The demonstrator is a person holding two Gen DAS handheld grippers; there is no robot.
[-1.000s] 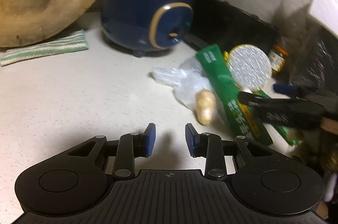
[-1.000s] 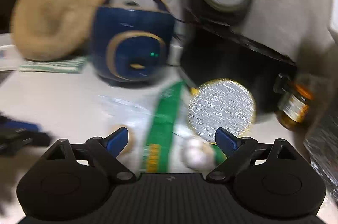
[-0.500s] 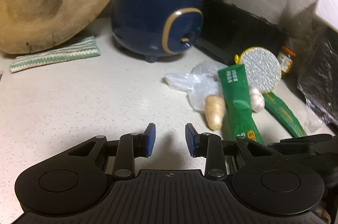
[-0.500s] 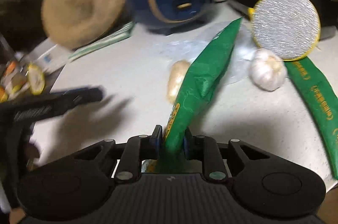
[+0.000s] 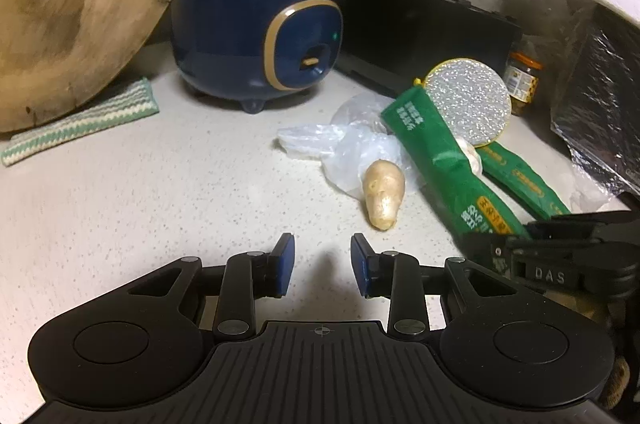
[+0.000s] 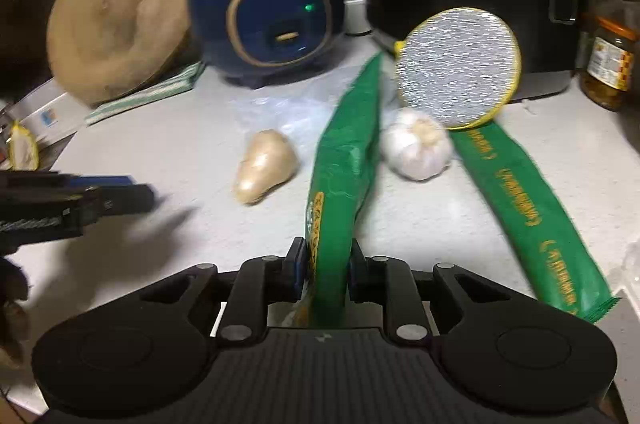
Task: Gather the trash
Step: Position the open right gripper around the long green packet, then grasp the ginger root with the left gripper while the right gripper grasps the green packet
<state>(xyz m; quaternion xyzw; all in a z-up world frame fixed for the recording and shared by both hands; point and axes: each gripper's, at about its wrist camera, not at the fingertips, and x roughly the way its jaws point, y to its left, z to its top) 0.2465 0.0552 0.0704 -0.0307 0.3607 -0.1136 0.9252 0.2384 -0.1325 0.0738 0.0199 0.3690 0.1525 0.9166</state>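
Trash on pale speckled tabletop (image 5: 120, 207): two green wrappers, clear plastic bag, all clustered right of centre.
Nearer green wrapper (image 6: 344, 159) clamped at its lower end between pads of right claw (image 6: 327, 266); far end tilted up off tabletop, pointing toward blue rice cooker (image 6: 266, 3). Same wrapper in left view (image 5: 436, 151), running down to right claw at right edge.
Second green wrapper (image 6: 520, 207) flat on tabletop, right of the held one, upper end tucked under round silver scrubbing pad (image 6: 458, 67).
Garlic bulb (image 6: 416, 143) between the two wrappers, touching the pad's lower edge.
Crumpled clear plastic bag (image 5: 352, 143) left of held wrapper; piece of ginger (image 5: 383, 193) lying on bag's near edge.
Left claw (image 5: 322, 270) half open, nothing between pads, low over bare tabletop, near the ginger but apart.
Background: round wooden board (image 5: 68, 7) leaning at left, striped cloth (image 5: 80, 121) beneath it, black appliance (image 5: 424, 35) behind trash, jar (image 5: 522, 83) at right.
Right view slightly blurred.
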